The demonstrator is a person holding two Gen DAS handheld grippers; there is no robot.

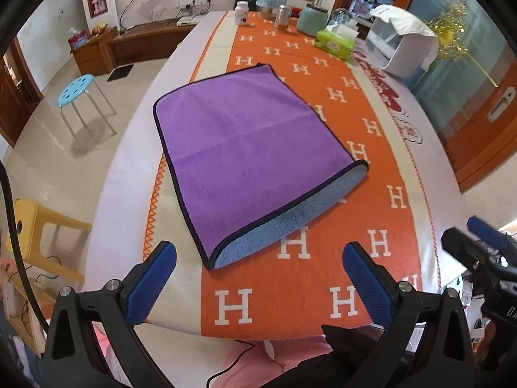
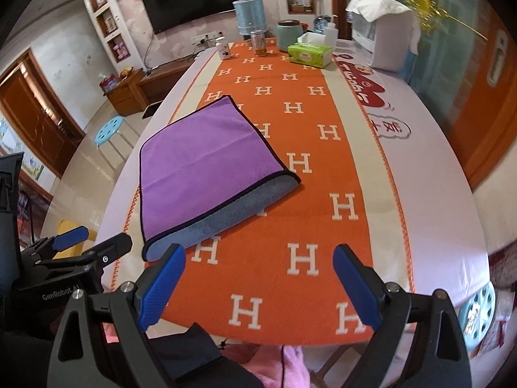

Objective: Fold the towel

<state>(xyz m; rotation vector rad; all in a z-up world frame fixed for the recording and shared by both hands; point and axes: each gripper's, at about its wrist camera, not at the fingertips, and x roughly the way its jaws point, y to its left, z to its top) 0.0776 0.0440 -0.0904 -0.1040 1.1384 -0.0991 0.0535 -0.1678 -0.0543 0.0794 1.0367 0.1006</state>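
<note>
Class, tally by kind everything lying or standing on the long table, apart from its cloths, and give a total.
Towel: 1
Bottles or jars: 2
Green canister: 1
Tissue packs: 1
White appliances: 1
Total: 6
A few items behind the canister are too hidden to count.

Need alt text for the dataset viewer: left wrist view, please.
A purple towel with grey underside, folded once, lies flat on an orange H-patterned tablecloth. The open left gripper hovers empty near it; the right gripper shows at right.

towel's (image 1: 245, 148) grey lower layer mostly hidden under purple top
</note>
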